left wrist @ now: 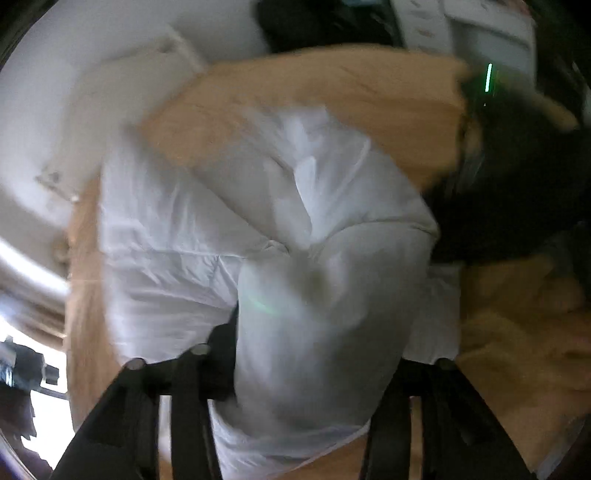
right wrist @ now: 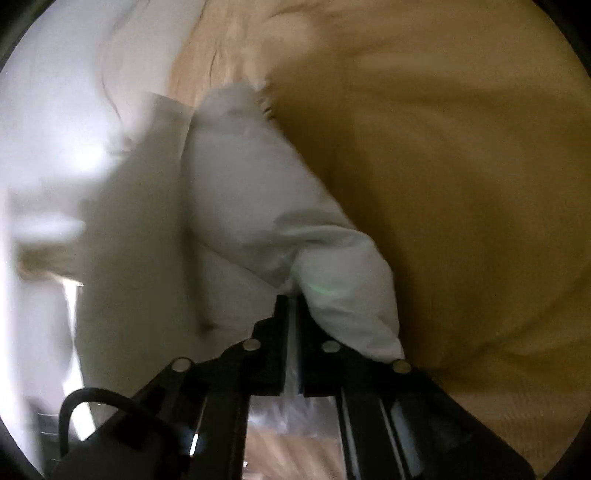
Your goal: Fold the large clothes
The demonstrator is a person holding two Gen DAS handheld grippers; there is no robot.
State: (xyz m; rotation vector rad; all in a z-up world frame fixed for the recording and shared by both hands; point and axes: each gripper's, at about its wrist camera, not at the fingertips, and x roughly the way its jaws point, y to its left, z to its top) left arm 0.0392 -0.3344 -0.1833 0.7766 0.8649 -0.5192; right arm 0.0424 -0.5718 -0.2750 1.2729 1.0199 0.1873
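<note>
A large white garment [left wrist: 184,229] lies crumpled on a light wooden table [left wrist: 332,85]. In the left wrist view my left gripper [left wrist: 321,339] hangs over it, jaws well apart. A thick fold of the white cloth bulges up between its fingers and covers the right fingertip. In the right wrist view the jaws of my right gripper [right wrist: 293,299] are pressed together on an edge of the white garment [right wrist: 251,192], which trails away from them over the table [right wrist: 461,184]. Both views are blurred by motion.
A dark blurred device with a green light [left wrist: 517,166] fills the right of the left wrist view, with a person's hand [left wrist: 524,325] below it. A dark object [left wrist: 317,22] and white items [left wrist: 480,22] lie past the table's far edge. White floor or wall lies left.
</note>
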